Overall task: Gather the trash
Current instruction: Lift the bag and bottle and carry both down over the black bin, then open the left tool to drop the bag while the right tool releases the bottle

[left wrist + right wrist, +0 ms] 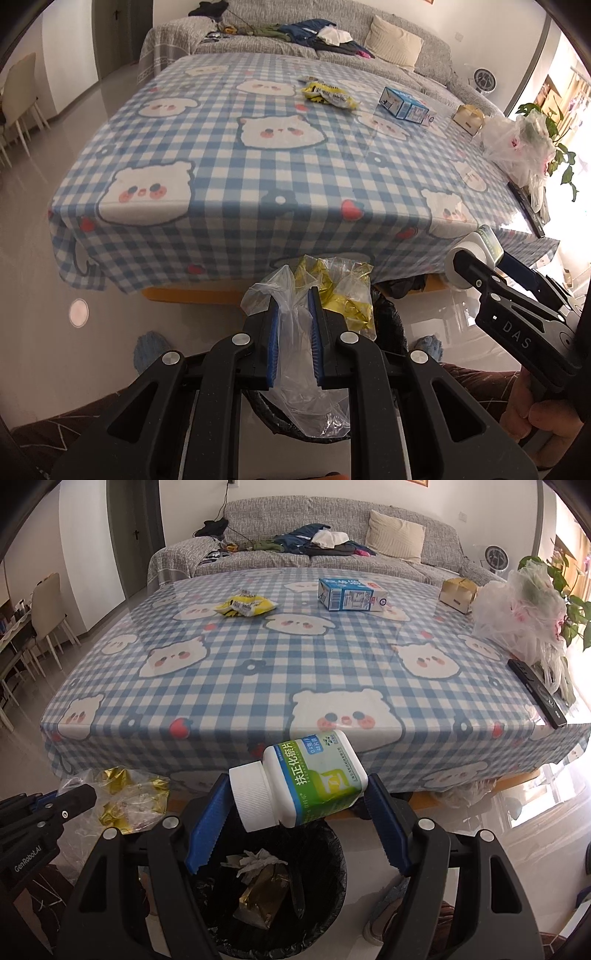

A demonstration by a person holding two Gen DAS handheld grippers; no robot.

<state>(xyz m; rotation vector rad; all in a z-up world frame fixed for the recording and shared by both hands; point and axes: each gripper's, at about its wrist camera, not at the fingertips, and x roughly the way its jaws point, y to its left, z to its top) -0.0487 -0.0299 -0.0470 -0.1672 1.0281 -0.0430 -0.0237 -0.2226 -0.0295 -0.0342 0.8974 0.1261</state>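
My left gripper (pixel 293 301) is shut on a clear plastic bag (pixel 303 354) with gold foil wrappers (pixel 347 295) in it, held in front of the table's near edge. It also shows in the right wrist view (pixel 122 797). My right gripper (pixel 295 801) holds a white pill bottle (pixel 306 779) with a green label sideways between its blue pads, right above a black-lined trash bin (pixel 273 886) holding gold and white scraps. On the checked tablecloth (pixel 258 672) lie a yellow snack wrapper (pixel 245 605) and a blue-white carton (pixel 351 594).
A tan box (pixel 458 590), a bundle of plastic bags (pixel 524 605) and a black remote (pixel 535 692) sit along the table's right side. A grey sofa (pixel 332 528) with clothes stands behind. Chairs (pixel 44 620) stand at left.
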